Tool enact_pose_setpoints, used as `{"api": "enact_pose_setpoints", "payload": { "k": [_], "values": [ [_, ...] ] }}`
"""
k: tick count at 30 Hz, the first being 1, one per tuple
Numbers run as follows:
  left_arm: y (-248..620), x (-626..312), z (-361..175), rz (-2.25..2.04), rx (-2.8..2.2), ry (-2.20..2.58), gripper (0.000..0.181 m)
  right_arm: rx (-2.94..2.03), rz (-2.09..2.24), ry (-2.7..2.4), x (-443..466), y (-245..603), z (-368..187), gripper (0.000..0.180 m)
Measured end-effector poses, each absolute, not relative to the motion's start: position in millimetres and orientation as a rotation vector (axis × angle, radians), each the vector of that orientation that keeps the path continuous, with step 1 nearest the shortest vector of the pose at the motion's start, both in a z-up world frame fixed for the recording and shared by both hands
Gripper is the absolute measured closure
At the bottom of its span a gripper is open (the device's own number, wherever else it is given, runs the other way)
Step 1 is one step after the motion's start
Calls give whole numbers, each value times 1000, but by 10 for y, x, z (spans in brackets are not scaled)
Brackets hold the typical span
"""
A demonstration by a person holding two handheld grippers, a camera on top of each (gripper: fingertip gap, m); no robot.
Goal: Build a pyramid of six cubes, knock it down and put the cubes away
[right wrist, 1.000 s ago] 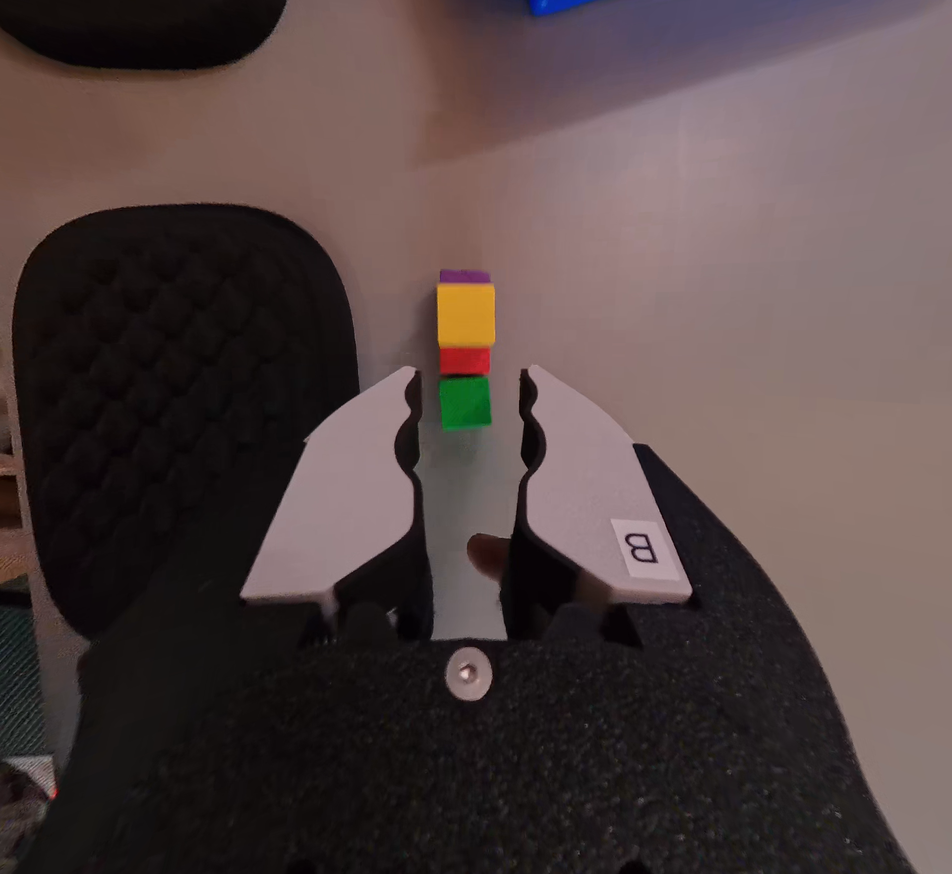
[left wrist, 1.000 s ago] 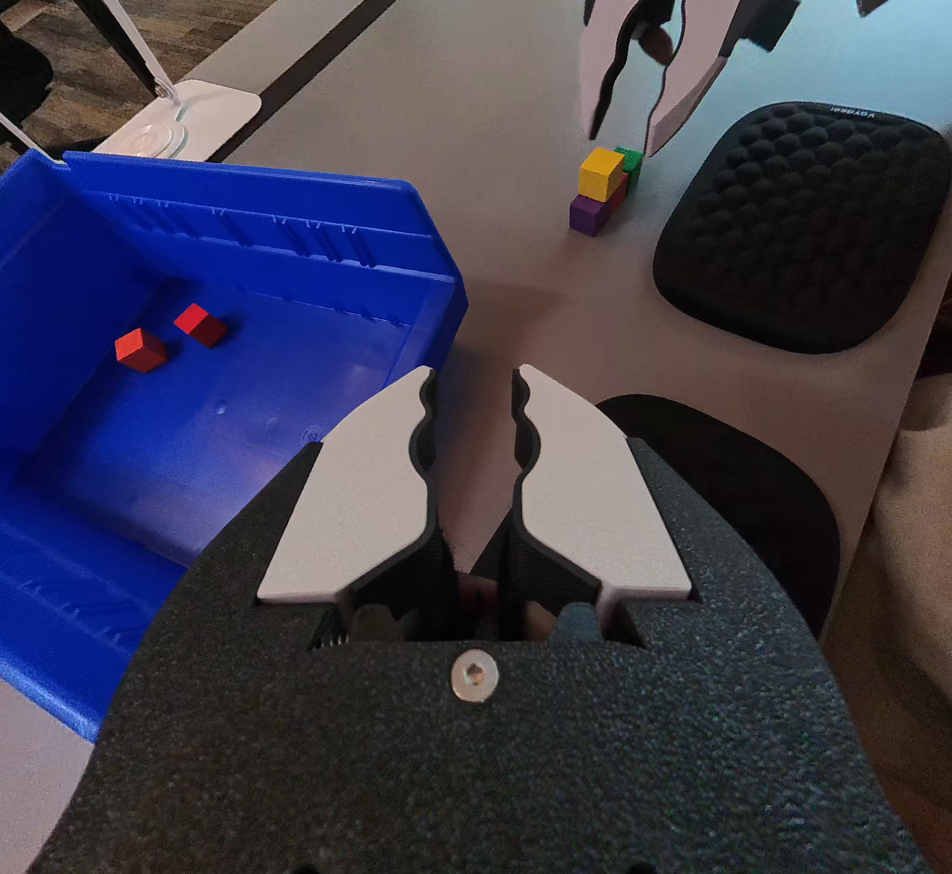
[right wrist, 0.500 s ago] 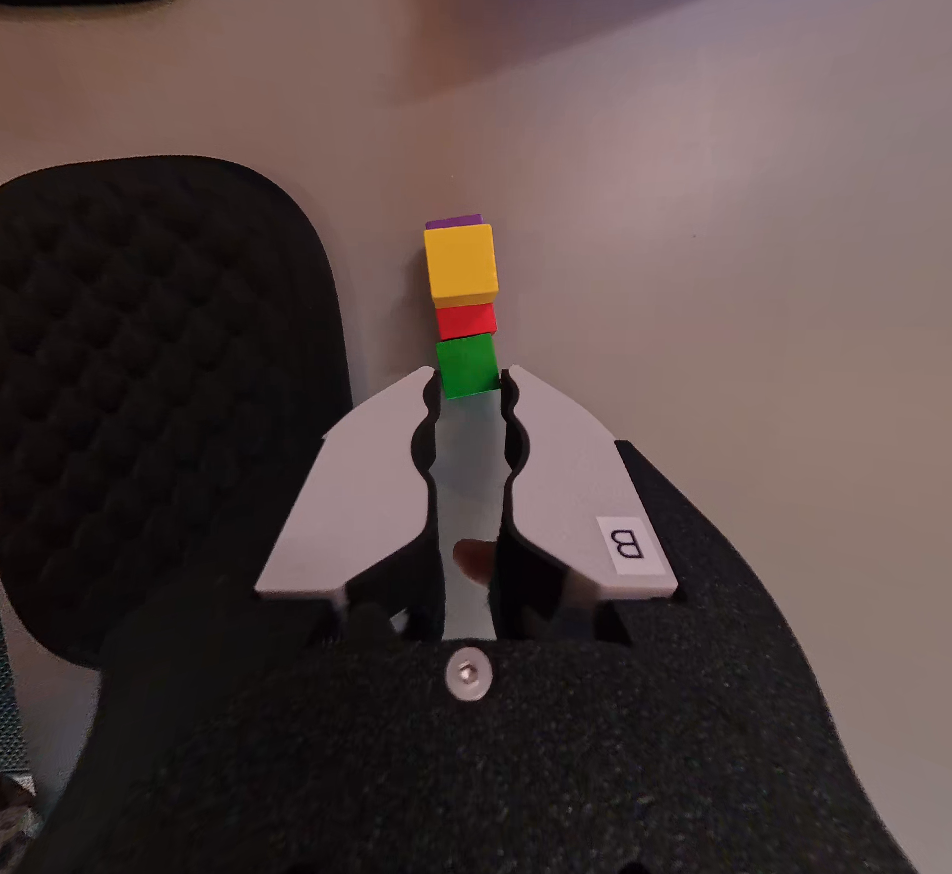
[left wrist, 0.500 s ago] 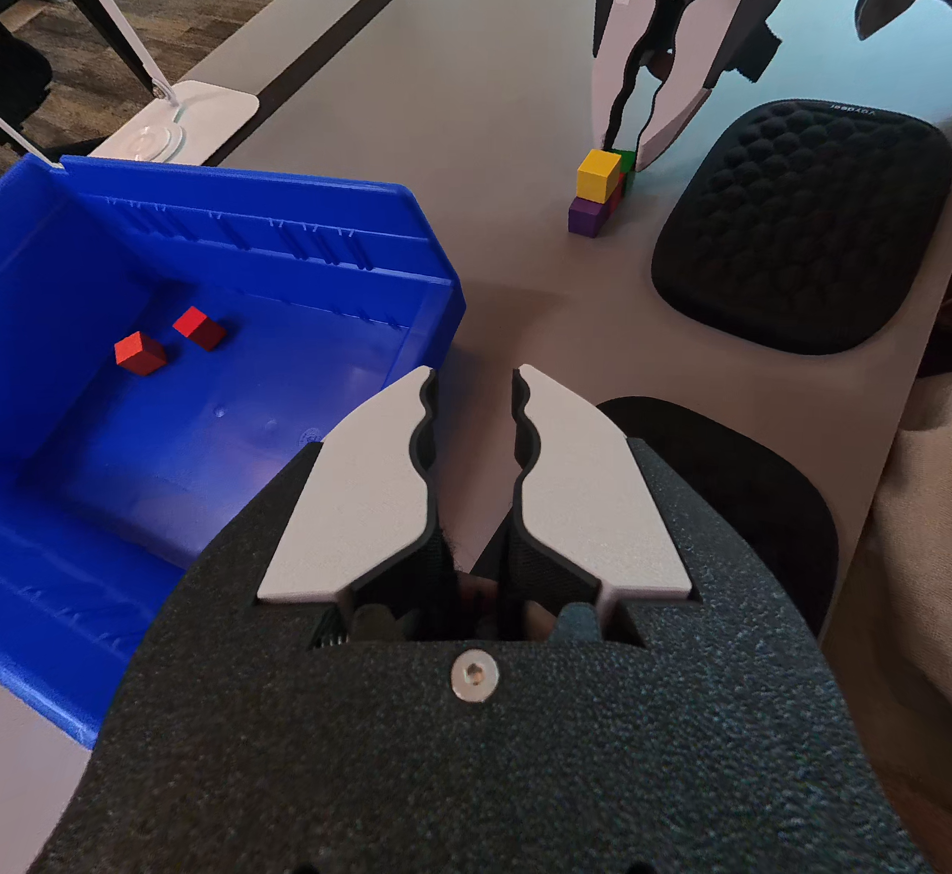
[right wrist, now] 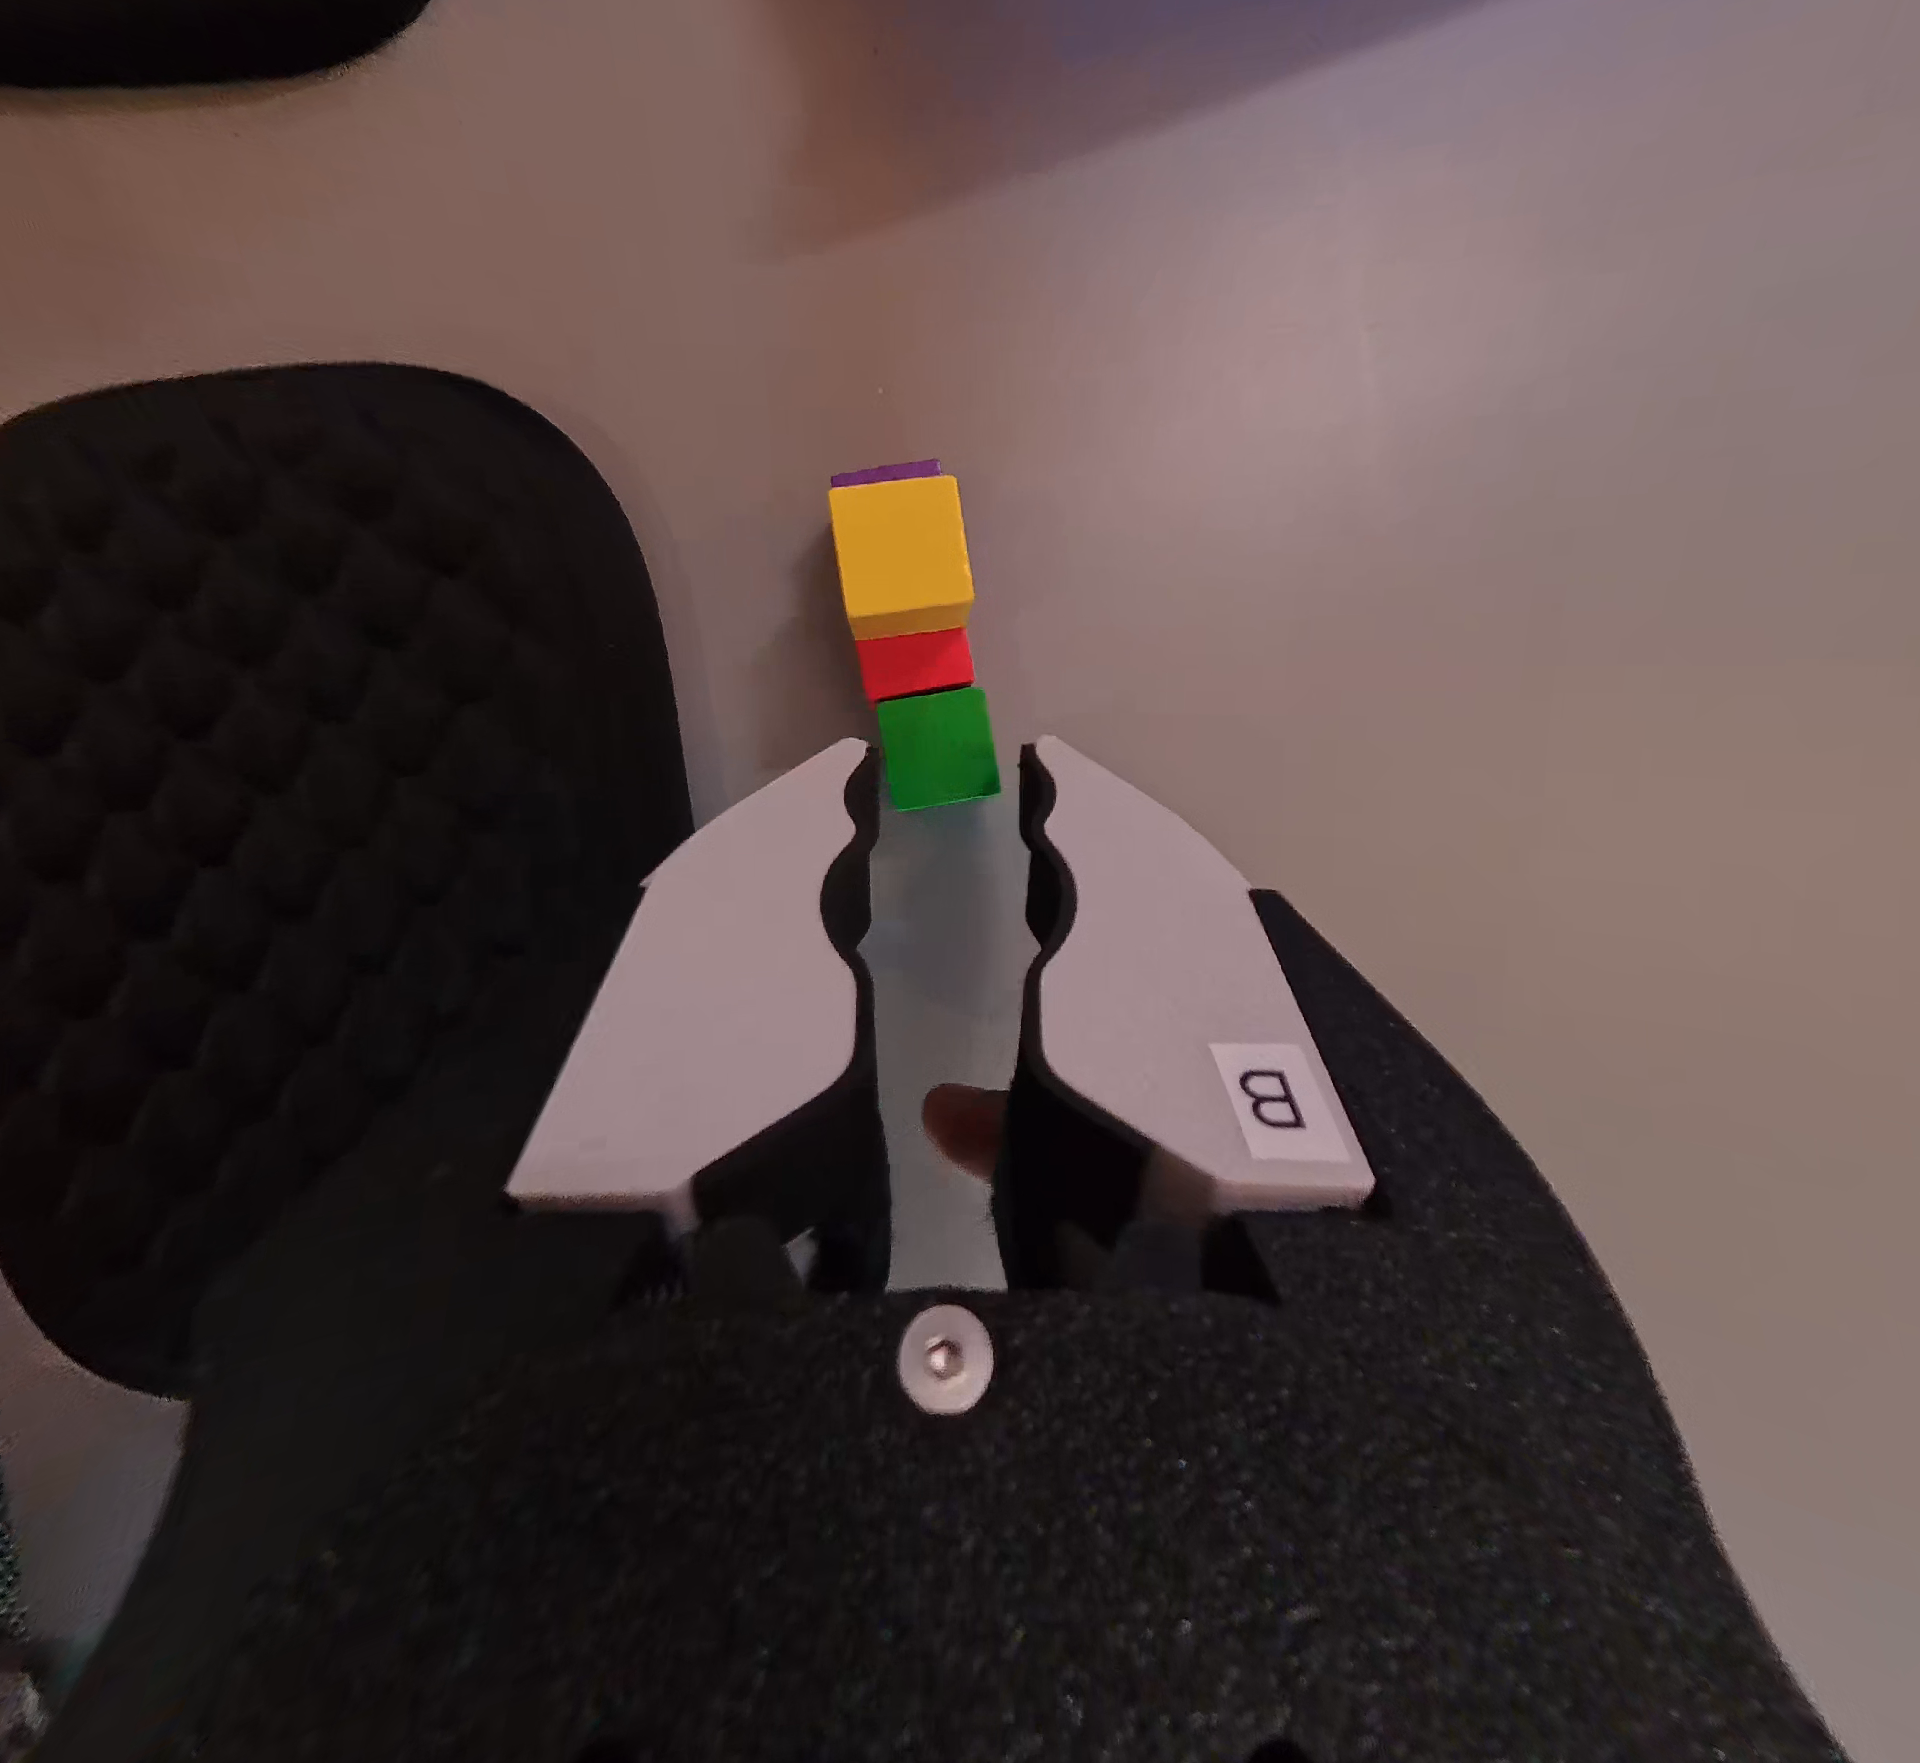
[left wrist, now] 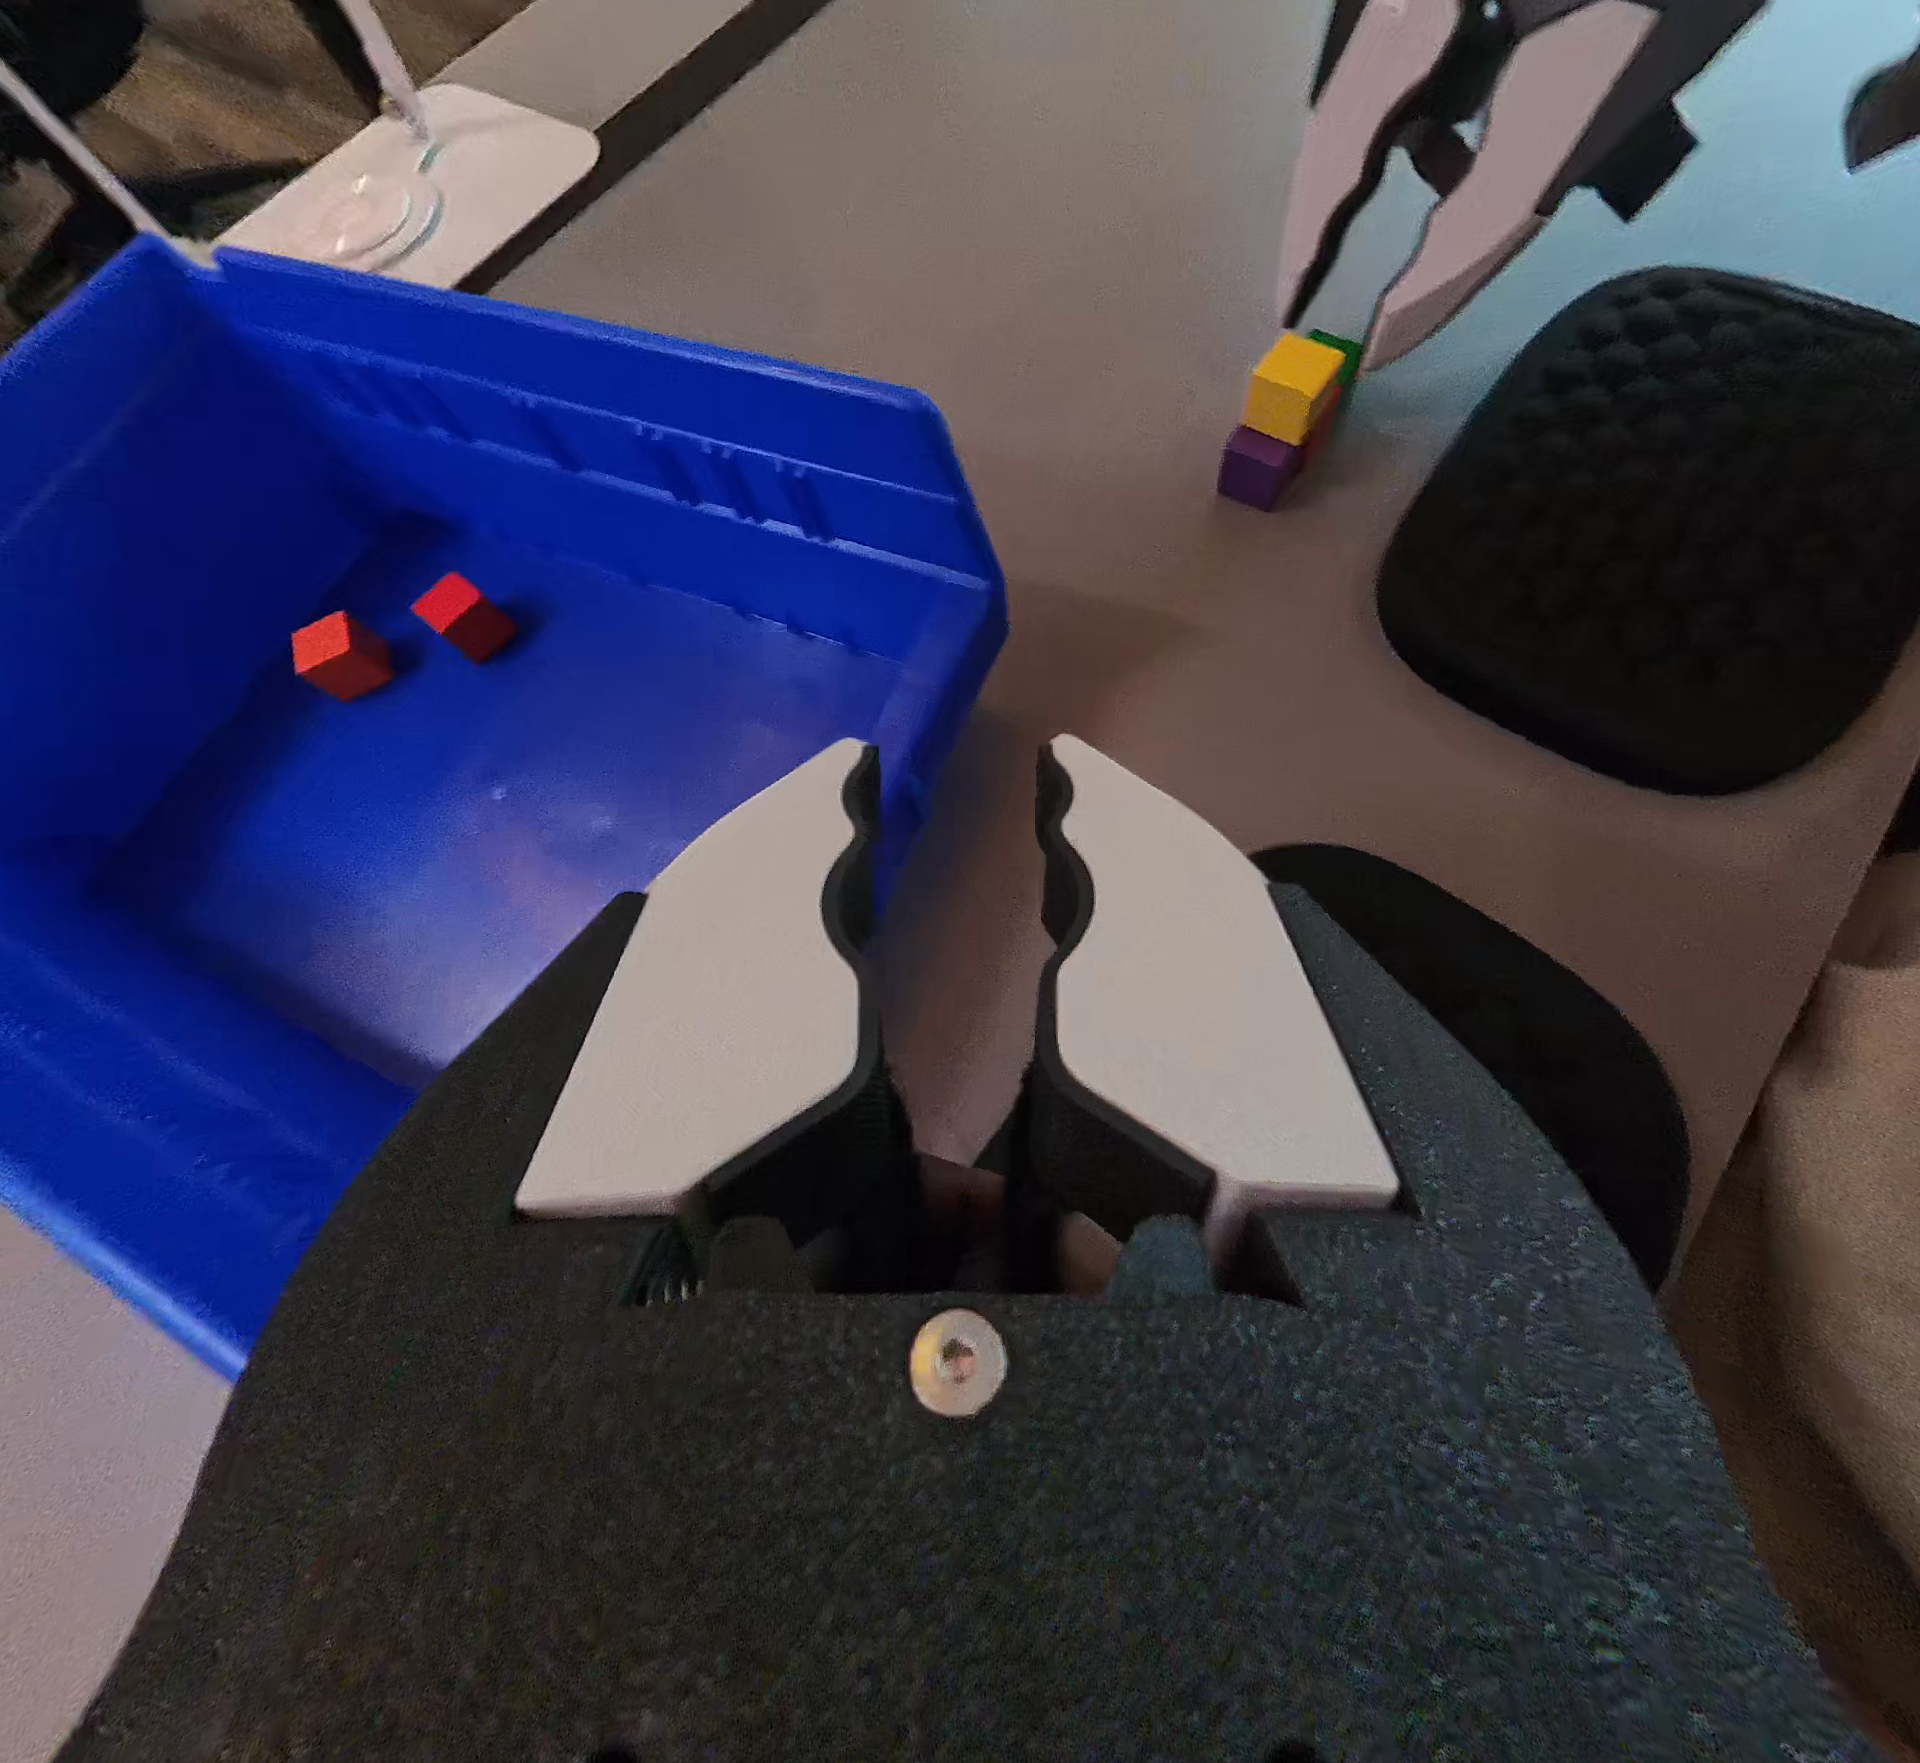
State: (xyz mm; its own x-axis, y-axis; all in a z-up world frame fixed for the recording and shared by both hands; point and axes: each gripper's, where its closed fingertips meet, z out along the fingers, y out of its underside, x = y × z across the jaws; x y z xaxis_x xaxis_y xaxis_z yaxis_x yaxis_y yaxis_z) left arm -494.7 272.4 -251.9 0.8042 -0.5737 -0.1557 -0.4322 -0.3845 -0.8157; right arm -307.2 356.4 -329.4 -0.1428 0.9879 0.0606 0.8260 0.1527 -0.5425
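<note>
On the grey table, a purple cube [left wrist: 1257,466], a red cube [right wrist: 914,664] and a green cube [right wrist: 938,747] lie in a row. A yellow cube [right wrist: 899,555] sits on top, over the purple and red ones. My right gripper [right wrist: 948,757] is open, its fingertips on either side of the green cube with a gap on each side. It also shows in the left wrist view [left wrist: 1340,337], just above the cubes. My left gripper [left wrist: 956,757] is open and empty, over the right edge of the blue bin [left wrist: 644,487]. Two red cubes [left wrist: 341,655] [left wrist: 464,615] lie in the bin.
A black quilted pad [right wrist: 312,778] lies right beside the cube row; it also shows in the left wrist view [left wrist: 1662,529]. A second black pad [left wrist: 1507,1017] lies nearer my left gripper. A white lamp base [left wrist: 416,186] stands behind the bin. Tip to tip, the grippers are about 25 cm apart. From my right tips it is roughly 4 cm to the yellow cube [right wrist: 899,555]; from my left, 20 cm. Look for it in the left wrist view [left wrist: 1296,359] too.
My right gripper came down to the green cube, narrowed around it half a second ago, and has now opened wider and drawn back a little. The left gripper has barely moved.
</note>
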Motion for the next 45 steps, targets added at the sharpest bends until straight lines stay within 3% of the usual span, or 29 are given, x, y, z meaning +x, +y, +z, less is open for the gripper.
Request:
{"api": "enact_pose_setpoints", "payload": {
  "k": [5, 8, 15, 21, 26, 30, 37, 40, 45],
  "values": [
    [3165, -5148, -2153, -102, -2108, 778, 138, -1692, 674, -1854, -3132, 3552, -2954, 126],
    [3654, -5324, -2162, -14, -2182, 949, 140, -1597, 760, -1773, -3180, 3432, -2731, 125],
    [4520, -5866, -2884, 165, -2278, 1540, 137, -1498, 821, -1770, -3098, 3107, -2601, 125],
    [4763, -5972, -3285, 164, -2352, 1624, 141, -1503, 847, -1735, -2954, 3058, -2626, 125],
    [4708, -5939, -3375, 103, -2400, 1619, 159, -1514, 870, -1709, -2977, 3124, -2662, 125],
    [4548, -5783, -2939, -33, -2319, 1409, 159, -1443, 872, -1629, -3130, 3148, -2507, 126],
    [3148, -4616, -1123, -873, -1253, 830, 159, -1138, 1174, -1263, -3610, 2938, -1606, 148],
    [2609, -4398, -938, -1048, -1007, 649, 160, -1009, 1339, -1161, -3832, 2695, -1212, 144],
    [2295, -4159, -1100, -1106, -974, 614, 160, -971, 1534, -1211, -4099, 2287, -1011, 144]
  ]
}}
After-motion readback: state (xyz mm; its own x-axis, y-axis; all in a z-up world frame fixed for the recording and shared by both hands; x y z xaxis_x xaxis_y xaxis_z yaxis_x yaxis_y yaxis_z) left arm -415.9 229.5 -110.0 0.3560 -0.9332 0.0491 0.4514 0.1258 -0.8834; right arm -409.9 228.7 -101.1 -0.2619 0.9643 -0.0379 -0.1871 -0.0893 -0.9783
